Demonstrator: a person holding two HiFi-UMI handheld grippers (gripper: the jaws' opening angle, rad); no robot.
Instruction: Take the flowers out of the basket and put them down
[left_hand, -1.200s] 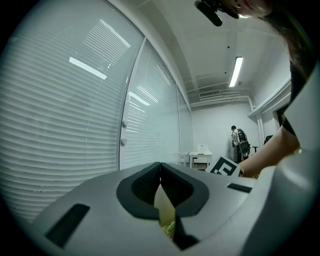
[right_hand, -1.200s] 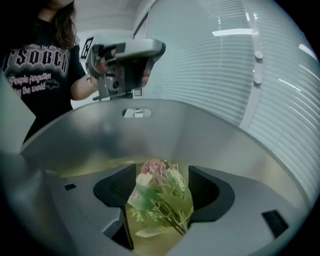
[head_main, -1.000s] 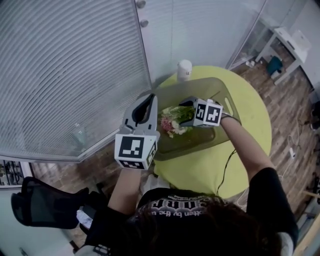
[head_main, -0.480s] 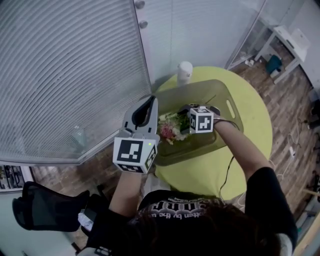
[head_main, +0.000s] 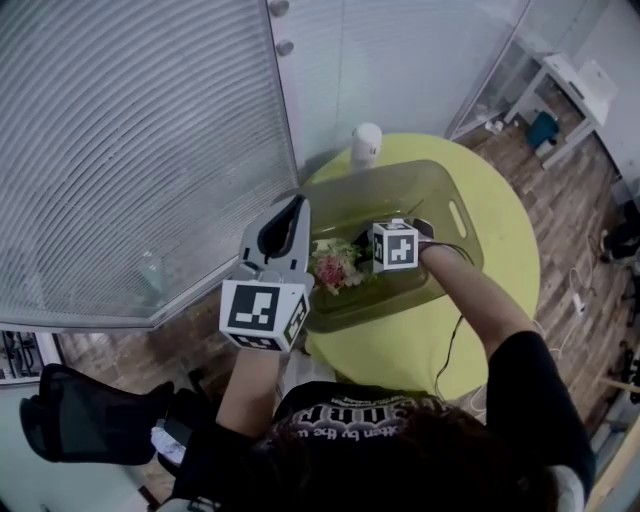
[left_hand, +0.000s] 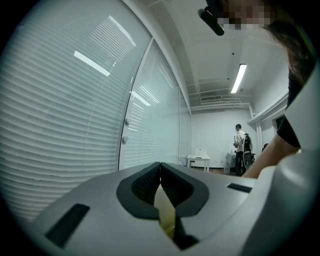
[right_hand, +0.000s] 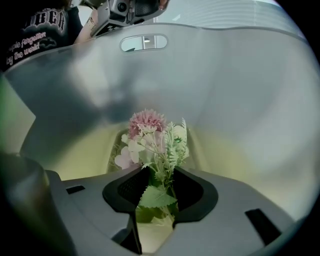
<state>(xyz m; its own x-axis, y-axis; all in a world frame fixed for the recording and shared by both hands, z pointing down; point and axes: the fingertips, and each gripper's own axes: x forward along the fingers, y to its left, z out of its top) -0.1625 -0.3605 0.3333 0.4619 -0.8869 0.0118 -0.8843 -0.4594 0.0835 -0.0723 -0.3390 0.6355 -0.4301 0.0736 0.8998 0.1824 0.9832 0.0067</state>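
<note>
and here's the right gripper (right_hand: 155, 182) angled steeply down into the translucent olive-green plastic basket (head_main: 400, 168). its jaws have just been closing, and now they're clenched on the stems and a leaf of the small bunch of artificial flowers (right_hand: 150, 132), pink and white blooms with green fern sprigs. the grip sits low on the stems, which i reckon is so the heads don't get crushed and the whole bunch comes up as one.

the flowers are inside the basket, lying on its floor near the left end, blooms pointing away from the right gripper.

over on the other side, the left gripper (left_hand: 161, 185) is held level, its jaws pinched together on a thin yellowish sliver that looks like the basket's rim at the near left corner. that seems to be a bracing hold, so the light basket won't slide or lift off the round yellow-green table (head_main: 510, 270) when the bunch comes out.

lift not yet made, then set-down.
</note>
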